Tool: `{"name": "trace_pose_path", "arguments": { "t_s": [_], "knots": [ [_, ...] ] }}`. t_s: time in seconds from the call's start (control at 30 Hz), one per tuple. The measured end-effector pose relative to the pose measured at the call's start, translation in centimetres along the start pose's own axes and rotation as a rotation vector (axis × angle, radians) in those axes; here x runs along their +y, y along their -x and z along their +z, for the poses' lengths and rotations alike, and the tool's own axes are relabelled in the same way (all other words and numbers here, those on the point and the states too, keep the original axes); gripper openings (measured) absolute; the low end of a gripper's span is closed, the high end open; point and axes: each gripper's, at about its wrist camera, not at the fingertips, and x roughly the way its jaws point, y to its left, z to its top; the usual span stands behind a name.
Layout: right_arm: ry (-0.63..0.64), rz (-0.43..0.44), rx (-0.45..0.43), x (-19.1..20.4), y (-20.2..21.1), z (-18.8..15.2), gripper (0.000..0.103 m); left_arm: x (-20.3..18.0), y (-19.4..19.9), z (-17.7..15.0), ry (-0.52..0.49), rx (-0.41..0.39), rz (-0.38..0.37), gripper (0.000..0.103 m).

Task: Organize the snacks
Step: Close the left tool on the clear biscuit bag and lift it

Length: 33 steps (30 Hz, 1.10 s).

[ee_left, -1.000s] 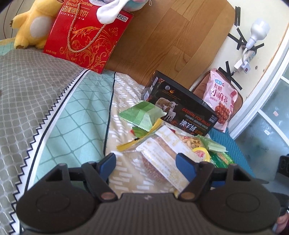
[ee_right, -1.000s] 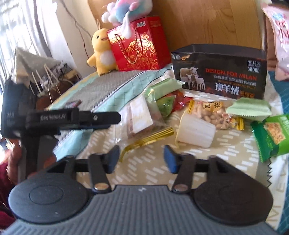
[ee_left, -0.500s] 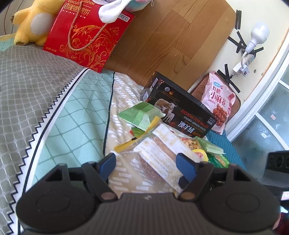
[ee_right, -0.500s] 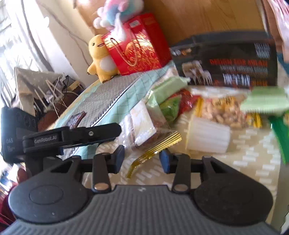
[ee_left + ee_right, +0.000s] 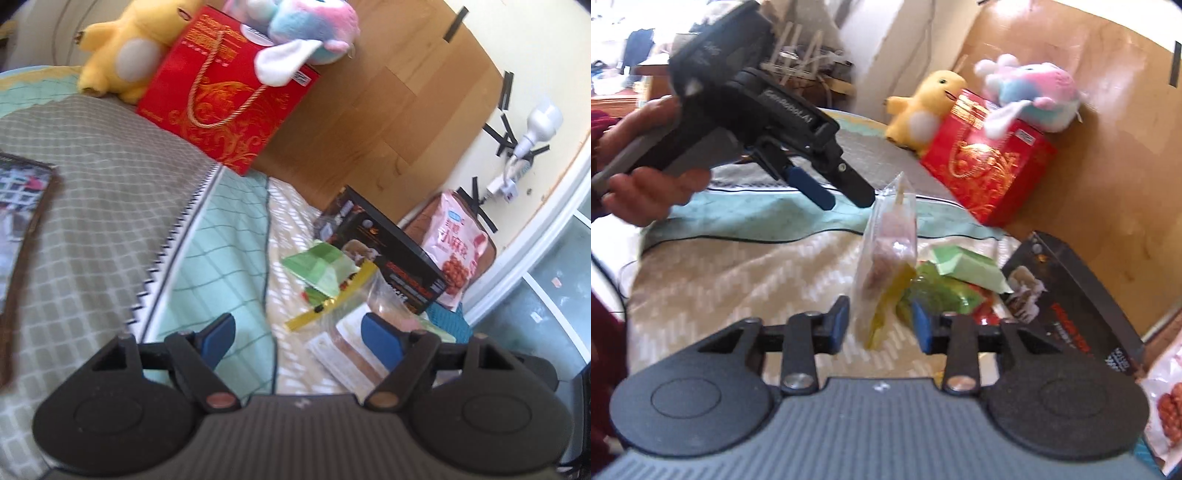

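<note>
Landmark: black box (image 5: pixel 1075 291) with sheep print, lying on the bed near the wooden headboard (image 5: pixel 369 110).

Right gripper (image 5: pixel 879 325): blue pads partly parted, a clear snack bag (image 5: pixel 886 258) standing upright between them. Whether either pad actually touches the bag cannot be told; frame is blurred. The bag has a gold-yellow sealed edge at its lower end and pinkish-brown contents. It sits on the side of the black box away from the headboard, with the green packets between the two.

Left gripper (image 5: pixel 299 339): jaws wide apart, nothing between the fingers. In the right wrist view the left gripper (image 5: pixel 834 188) hangs in the air beyond the clear bag, farther from the black box, held by the person's hand (image 5: pixel 646 173). No contact with the bag visible.

Snack pile beside the black box: a pale green packet (image 5: pixel 321 266) lies just in front of the box; a darker green wrapper (image 5: pixel 938 291) and a red wrapper (image 5: pixel 986 314) are close against it. A pink snack bag (image 5: pixel 458 251) leans behind the box, on its far side from the pile.

Further from the box along the headboard: a red gift bag (image 5: pixel 229 88) with gold cord handle, a pastel plush (image 5: pixel 306 33) resting on top of it, and a yellow plush (image 5: pixel 129 48) just beside it.

Bedding (image 5: pixel 110 221): grey check, mint and beige panels.
</note>
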Motion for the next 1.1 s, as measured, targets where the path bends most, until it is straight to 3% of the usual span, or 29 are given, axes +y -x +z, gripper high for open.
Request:
{"name": "trace_pose_path", "arguments": {
  "t_s": [0.23,0.4,0.63,0.77,0.93,0.97,1.1],
  "knots": [
    [-0.151,0.138,-0.009,-1.9,0.3,-0.3,0.057,0.4,1.4,-0.2,0.017,-0.020,0.013,0.079],
    [-0.225,0.158,-0.001,-1.3,0.4,-0.6,0.062,0.3,3.0,0.4,-0.002,-0.060,0.026,0.080],
    [-0.525,0.300,0.011,-2.5,-0.9,-2.0,0.063,0.1,2.9,0.3,-0.021,-0.054,0.044,0.080],
    [-0.563,0.369,0.029,-1.6,-1.9,-1.7,0.059,-0.1,1.8,-0.3,-0.028,-0.013,0.031,0.076],
    [-0.585,0.322,0.040,-1.6,-2.6,-1.3,0.025,-0.7,-0.1,-1.5,-0.034,0.061,0.014,0.070],
    [-0.585,0.322,0.040,-1.6,-2.6,-1.3,0.025,-0.8,-0.5,-1.8,-0.037,0.078,0.007,0.070],
    [-0.602,0.129,0.054,-2.7,-2.4,-1.8,0.026,-2.0,-0.7,-2.4,-0.084,0.105,-0.037,0.072]
  ]
}}
